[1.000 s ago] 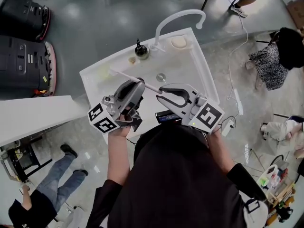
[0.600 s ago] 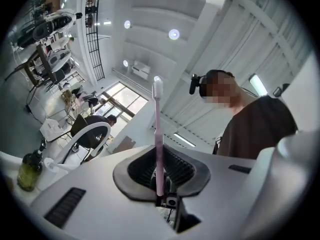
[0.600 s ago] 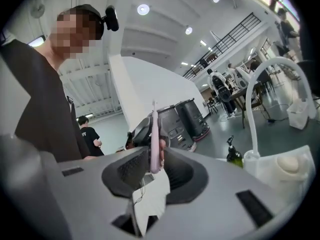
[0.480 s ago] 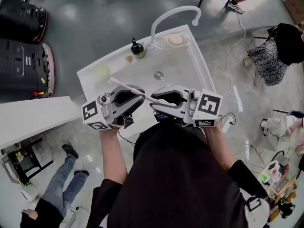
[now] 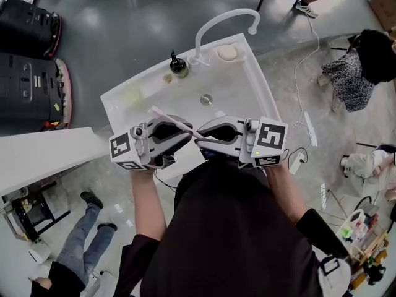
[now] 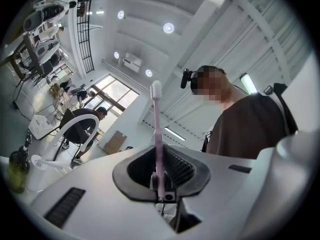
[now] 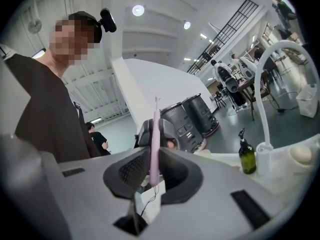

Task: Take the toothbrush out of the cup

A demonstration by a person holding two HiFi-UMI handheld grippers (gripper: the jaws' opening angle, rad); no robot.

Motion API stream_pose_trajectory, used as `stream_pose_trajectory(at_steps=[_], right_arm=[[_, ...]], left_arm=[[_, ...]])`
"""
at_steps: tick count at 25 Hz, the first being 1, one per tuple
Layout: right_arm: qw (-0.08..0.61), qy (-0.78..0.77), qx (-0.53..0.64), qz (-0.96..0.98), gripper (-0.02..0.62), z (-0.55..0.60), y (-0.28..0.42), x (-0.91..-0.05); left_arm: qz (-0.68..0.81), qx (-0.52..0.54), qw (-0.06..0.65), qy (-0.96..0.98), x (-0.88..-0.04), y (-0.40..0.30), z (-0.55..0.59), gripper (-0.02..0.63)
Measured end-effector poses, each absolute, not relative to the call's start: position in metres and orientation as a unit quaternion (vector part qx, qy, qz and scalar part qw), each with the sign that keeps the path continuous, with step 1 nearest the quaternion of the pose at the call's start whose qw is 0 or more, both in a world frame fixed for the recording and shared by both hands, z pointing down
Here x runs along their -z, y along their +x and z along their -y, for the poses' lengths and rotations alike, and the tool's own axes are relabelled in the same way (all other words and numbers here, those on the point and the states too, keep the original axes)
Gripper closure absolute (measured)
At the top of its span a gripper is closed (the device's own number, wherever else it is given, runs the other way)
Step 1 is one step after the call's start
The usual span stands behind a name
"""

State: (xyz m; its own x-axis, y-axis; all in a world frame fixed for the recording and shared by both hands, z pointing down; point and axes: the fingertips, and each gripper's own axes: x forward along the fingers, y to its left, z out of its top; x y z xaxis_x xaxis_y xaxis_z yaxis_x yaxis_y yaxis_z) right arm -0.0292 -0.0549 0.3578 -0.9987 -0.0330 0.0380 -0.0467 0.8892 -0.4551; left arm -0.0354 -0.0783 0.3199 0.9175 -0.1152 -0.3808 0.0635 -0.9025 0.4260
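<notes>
At the sink (image 5: 238, 91), left hand-held gripper (image 5: 188, 130) clamped on toothbrush (image 5: 162, 114), right hand-held gripper (image 5: 199, 140) clamped on its end

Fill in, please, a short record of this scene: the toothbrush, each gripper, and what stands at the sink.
toothbrush: pink, in the air over the sink's near edge, bristle end toward the left gripper's side
left gripper: jaws closed on the toothbrush
right gripper: jaws closed on the handle's other end
sink: white, with a drain
faucet: white, arched, at the far edge
soap bottle: dark, beside the faucet's base
cup: none can be made out
</notes>
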Motion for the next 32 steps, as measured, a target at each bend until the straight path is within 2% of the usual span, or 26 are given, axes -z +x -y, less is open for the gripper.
stream_pose_trajectory(at_steps=[4,9,14,16,18,23,32], right_arm=[[0.005,0.038,-0.252,0.967,0.537,0.062,-0.028,-0.359],[-0.035,0.051,-0.299,0.952,0.537,0.067,-0.026,-0.359],[-0.079,0.092,-0.329,0.936,0.537,0.088,-0.01,-0.357],[-0.101,0.116,-0.337,0.929,0.537,0.101,0.002,-0.355],[-0.123,0.137,-0.343,0.921,0.537,0.112,0.016,-0.353],[-0.162,0.17,-0.346,0.908,0.537,0.127,0.043,-0.348],[-0.175,0.177,-0.332,0.91,0.537,0.13,0.047,-0.34]], left_arm=[[0.05,0.212,0.237,0.947,-0.322,-0.034,0.088,0.554],[0.094,0.217,0.255,0.938,-0.328,-0.037,0.098,0.496],[0.138,0.215,0.268,0.929,-0.338,-0.047,0.101,0.494],[0.156,0.223,0.271,0.923,-0.34,-0.055,0.1,0.509],[0.179,0.241,0.274,0.914,-0.34,-0.066,0.099,0.6],[0.221,0.26,0.279,0.897,-0.345,-0.087,0.094,0.6],[0.231,0.234,0.269,0.905,-0.346,-0.086,0.086,0.6]])
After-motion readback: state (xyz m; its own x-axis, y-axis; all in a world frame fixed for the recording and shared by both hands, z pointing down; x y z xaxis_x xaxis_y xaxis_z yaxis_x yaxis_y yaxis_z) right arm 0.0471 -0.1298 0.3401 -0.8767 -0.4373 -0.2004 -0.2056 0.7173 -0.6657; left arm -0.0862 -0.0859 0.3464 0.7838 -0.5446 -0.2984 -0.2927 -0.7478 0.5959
